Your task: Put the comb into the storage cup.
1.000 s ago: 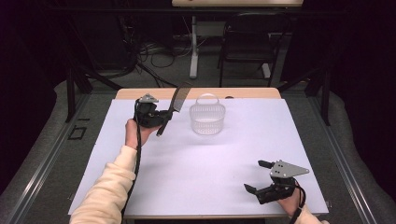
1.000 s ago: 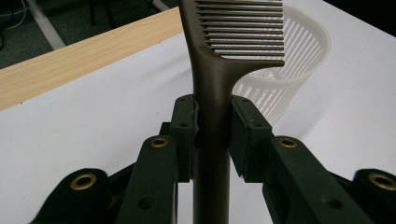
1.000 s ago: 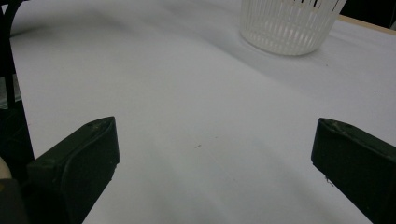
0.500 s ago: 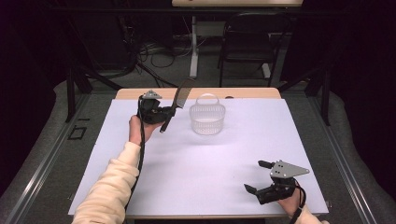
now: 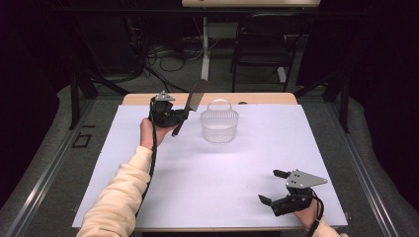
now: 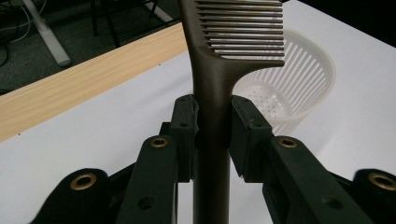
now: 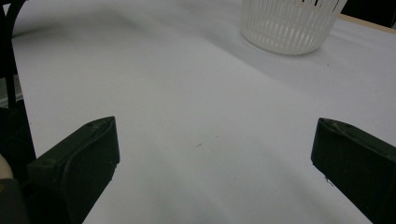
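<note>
One dark comb [image 6: 212, 107], clamped between the left gripper [image 6: 212, 135] pads. One white slatted basket [image 5: 219, 126], just beyond that comb. Two grippers in all; right gripper [image 5: 273, 187] wide, nothing between.

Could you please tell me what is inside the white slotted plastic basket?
The white slotted plastic basket looks empty: its perforated floor shows bare. The dark brown plastic comb covers part of its rim and interior.

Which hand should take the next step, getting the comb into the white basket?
Left. The left gripper already clamps the comb by its handle beside the basket; the right gripper rests open and empty at the near table edge.
</note>
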A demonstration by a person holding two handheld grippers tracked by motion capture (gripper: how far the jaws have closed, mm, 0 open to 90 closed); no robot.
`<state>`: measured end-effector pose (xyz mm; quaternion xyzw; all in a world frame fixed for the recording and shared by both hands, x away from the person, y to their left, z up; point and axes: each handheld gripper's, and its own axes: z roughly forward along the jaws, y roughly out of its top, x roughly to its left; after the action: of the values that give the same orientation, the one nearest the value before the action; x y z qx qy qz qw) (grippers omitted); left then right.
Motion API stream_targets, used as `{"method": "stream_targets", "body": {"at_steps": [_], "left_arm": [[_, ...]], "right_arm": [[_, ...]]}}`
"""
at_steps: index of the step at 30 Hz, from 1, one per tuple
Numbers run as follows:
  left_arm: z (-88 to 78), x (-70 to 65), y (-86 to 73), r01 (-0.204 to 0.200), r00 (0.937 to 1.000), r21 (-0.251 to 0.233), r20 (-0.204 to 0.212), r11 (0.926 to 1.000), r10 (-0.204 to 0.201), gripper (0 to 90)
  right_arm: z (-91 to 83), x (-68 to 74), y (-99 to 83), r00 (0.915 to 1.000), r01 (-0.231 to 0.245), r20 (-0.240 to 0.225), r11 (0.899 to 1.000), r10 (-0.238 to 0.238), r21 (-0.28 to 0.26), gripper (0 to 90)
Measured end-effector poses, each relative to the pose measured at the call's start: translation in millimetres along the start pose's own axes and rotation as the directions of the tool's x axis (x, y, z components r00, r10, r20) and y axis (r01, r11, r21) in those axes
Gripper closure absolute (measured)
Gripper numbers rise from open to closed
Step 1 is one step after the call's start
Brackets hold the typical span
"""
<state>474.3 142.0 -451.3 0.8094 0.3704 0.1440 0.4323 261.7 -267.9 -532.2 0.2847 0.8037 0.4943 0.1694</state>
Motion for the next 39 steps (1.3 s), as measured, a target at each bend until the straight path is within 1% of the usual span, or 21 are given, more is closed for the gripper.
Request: {"method": "stream_targets", "body": {"at_steps": [1, 4, 7, 12, 14, 20, 27, 29, 33, 39], "left_arm": [[0.8, -0.1, 0.6, -0.004, 1.0, 0.0, 0.001, 1.0, 0.004, 72.5], [3.2, -0.7, 2.2, 0.003, 1.0, -0.001, -0.001, 1.0, -0.003, 72.5], [4.6, -0.6, 3.7, 0.001, 1.0, 0.001, -0.002, 1.0, -0.001, 72.5], [7.4, -2.2, 5.7, 0.001, 1.0, -0.009, -0.007, 1.0, -0.001, 72.5], [9.3, -2.6, 6.1, 0.008, 0.9999, -0.011, -0.01, 0.9999, -0.008, 72.6], [12.6, -3.1, 7.0, 0.013, 0.9998, -0.018, -0.016, 0.9998, -0.014, 72.5], [16.4, -3.7, 8.9, 0.013, 0.9999, -0.027, -0.011, 0.9995, -0.014, 72.5], [17.4, -4.2, 9.7, 0.011, 0.9998, -0.022, -0.019, 0.9997, -0.012, 72.5], [19.7, -5.3, 10.5, 0.015, 0.9996, -0.031, -0.023, 0.9994, -0.015, 72.5], [21.4, -6.3, 12.5, 0.015, 0.9997, -0.036, -0.019, 0.9992, -0.016, 72.5]], "right_arm": [[0.0, 0.2, 0.0, 1.0, -0.002, -0.001, 1.0, 0.002, -0.002, 0.8], [-0.1, 0.0, 0.0, 1.0, 0.001, -0.001, 1.0, -0.001, -0.001, 0.8], [0.0, 0.0, -0.1, 1.0, 0.002, -0.001, 1.0, -0.002, -0.002, 0.8], [0.0, 0.0, -0.1, 1.0, 0.001, -0.002, 1.0, -0.001, -0.001, 0.8], [0.2, 0.1, -0.1, 1.0, 0.001, -0.001, 1.0, -0.001, 0.0, 0.8], [0.2, 0.0, -0.2, 1.0, 0.003, -0.001, 1.0, -0.003, 0.0, 0.8], [0.3, 0.1, -0.2, 1.0, 0.002, -0.001, 1.0, -0.002, 0.001, 0.8], [0.2, 0.0, -0.2, 1.0, 0.002, 0.0, 1.0, -0.002, 0.002, 0.8], [0.4, -0.1, -0.3, 1.0, 0.001, -0.001, 1.0, -0.001, 0.002, 0.8], [0.8, -0.2, -0.4, 1.0, 0.0, -0.002, 1.0, 0.0, 0.009, 0.8]]}}
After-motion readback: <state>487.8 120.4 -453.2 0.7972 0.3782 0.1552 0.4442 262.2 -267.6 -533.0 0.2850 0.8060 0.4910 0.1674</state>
